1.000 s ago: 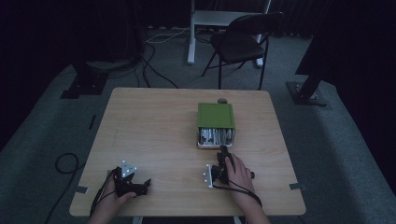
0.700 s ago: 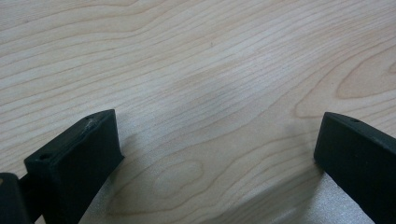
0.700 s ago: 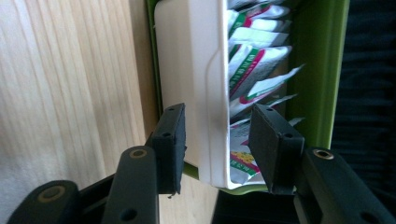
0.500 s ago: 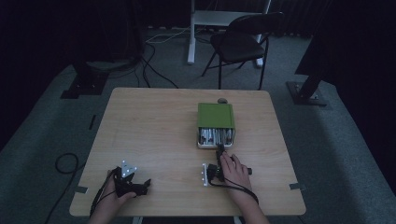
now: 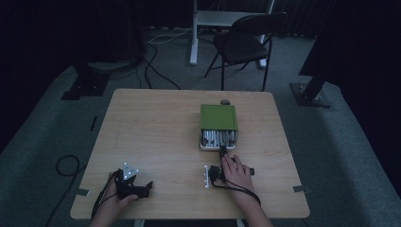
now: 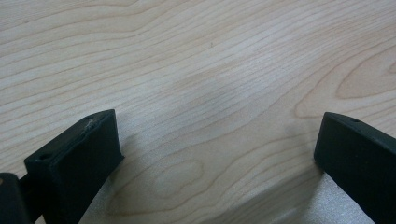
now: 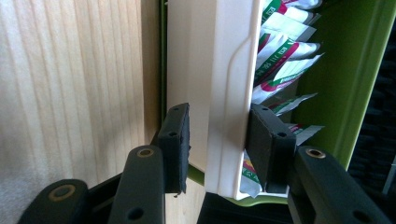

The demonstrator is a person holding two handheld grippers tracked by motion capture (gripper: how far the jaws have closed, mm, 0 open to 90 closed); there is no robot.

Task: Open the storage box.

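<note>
- A green box [image 5: 218, 116] is seen on the right half of the wooden bench [image 5: 156, 132], lying flat with its long axis running from the near edge toward the far edge.
- The open end of the box is turned toward the person, and a white tray [image 5: 216, 147] filled with sachets [image 5: 217, 138] protrudes from that end.
- In the right tool view, the tray's white front wall [image 7: 219, 93] is shown standing between the two jaws, with red, green and white sachets [image 7: 285, 56] packed behind it inside the green shell [image 7: 355, 79].
- The right tool [image 5: 222, 155] is held low over the bench, just in front of the box, and is pointed away from the person at the tray's front edge; the right hand [image 5: 236, 171] is laid over its body, with the forearm entering from the bottom edge.
- The jaws of the right tool have just been closing around the tray wall: the right-hand pad lies against it, while a thin gap appears to remain at the other pad, so a firm clamp cannot be confirmed.
- The left tool [image 5: 144, 188] is held by the left hand [image 5: 120, 189] near the front-left corner of the bench, well apart from the box, with its jaws aimed to the right.
- In the left tool view, the jaws are spread wide over bare wood grain, with nothing between them.
</note>
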